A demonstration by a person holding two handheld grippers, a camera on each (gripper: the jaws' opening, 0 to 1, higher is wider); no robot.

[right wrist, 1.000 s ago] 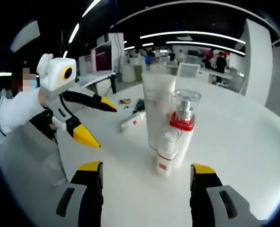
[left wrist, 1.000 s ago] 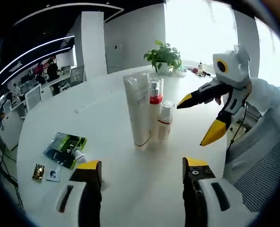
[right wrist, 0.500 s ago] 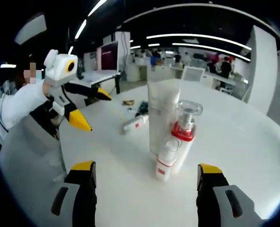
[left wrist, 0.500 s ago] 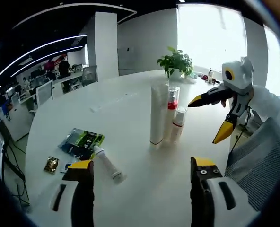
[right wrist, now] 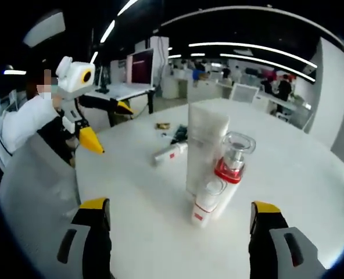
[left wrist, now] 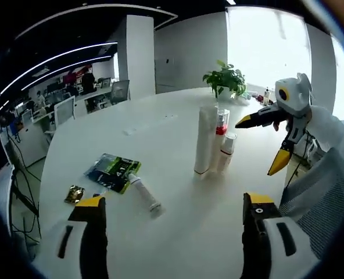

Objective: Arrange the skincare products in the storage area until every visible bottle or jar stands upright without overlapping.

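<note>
Three products stand upright, close together on the white table [left wrist: 178, 232]: a tall white tube [left wrist: 205, 139] [right wrist: 205, 148], a clear pump bottle with a red collar [left wrist: 221, 125] [right wrist: 231, 168], and a small capped bottle [left wrist: 228, 152] [right wrist: 205, 200]. A fourth white tube [left wrist: 144, 195] [right wrist: 171, 154] lies flat on its side, apart from them. My left gripper [left wrist: 173, 202] [right wrist: 107, 124] is open and empty, set back from the group. My right gripper [right wrist: 179, 206] [left wrist: 260, 144] is open too, empty, on the opposite side of the group.
A green packet [left wrist: 114, 172] [right wrist: 179, 133] and a small gold sachet [left wrist: 74, 193] [right wrist: 162, 125] lie near the flat tube. A potted plant [left wrist: 227, 78] stands at the table's far edge. A mesh chair [left wrist: 323, 192] sits close by. A person's white sleeve [right wrist: 21, 125] shows.
Both views have drawn back from the standing group, so the products look smaller. The lying tube and the packets have come into the left gripper view. The products themselves have not moved.
</note>
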